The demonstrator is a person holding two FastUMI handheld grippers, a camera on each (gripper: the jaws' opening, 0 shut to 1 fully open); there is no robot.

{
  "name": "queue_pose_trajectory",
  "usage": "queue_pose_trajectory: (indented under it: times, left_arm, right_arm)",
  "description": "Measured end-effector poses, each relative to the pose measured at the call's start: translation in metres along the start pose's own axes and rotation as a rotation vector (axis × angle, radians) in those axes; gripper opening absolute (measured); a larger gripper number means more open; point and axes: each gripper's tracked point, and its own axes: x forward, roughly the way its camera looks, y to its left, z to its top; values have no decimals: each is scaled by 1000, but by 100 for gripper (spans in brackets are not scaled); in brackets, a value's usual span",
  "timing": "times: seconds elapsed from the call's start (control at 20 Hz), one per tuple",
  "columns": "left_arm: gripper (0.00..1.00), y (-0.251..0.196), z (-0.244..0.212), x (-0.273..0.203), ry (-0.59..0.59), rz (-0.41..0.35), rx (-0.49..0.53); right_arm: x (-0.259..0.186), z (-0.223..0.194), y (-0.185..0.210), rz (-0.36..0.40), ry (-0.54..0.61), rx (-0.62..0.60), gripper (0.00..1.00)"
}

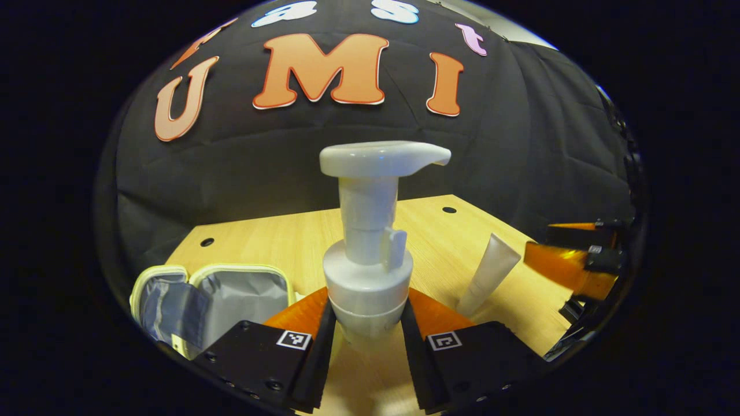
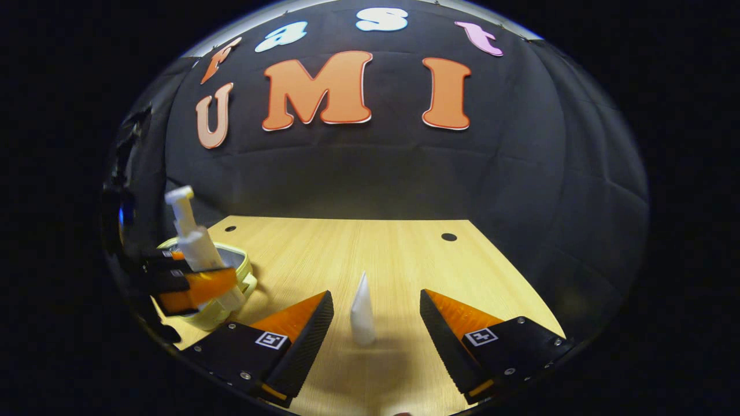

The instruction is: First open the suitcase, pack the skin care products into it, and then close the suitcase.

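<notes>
A white pump bottle (image 1: 368, 242) stands upright between the fingers of my left gripper (image 1: 366, 323), which is shut on its body and holds it above the table. The small suitcase (image 1: 202, 300) lies open at the lower left, its grey lining showing. In the right gripper view that bottle (image 2: 193, 242) hangs over the open suitcase (image 2: 245, 271). A white tube (image 2: 362, 315) stands cap-down on the table between the spread fingers of my right gripper (image 2: 376, 315), which is open and not touching it. The same tube (image 1: 490, 274) leans at the right in the left gripper view.
The wooden table (image 2: 404, 254) has small dark holes near its far edge and runs back to the black cloth wall. The other gripper (image 1: 572, 263) shows at the far right of the left gripper view.
</notes>
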Motion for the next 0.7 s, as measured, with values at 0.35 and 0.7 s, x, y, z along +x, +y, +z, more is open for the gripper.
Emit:
queue_pose_trajectory:
  times: [0.35,0.7]
  left_arm:
    - [58,66,37,-62,-34,95,28]
    - [59,100,19,-82,-22,108,-14]
  right_arm:
    - [37,-52,12,11,128,-22,96]
    - [80,-101,14,6,212,-48,86]
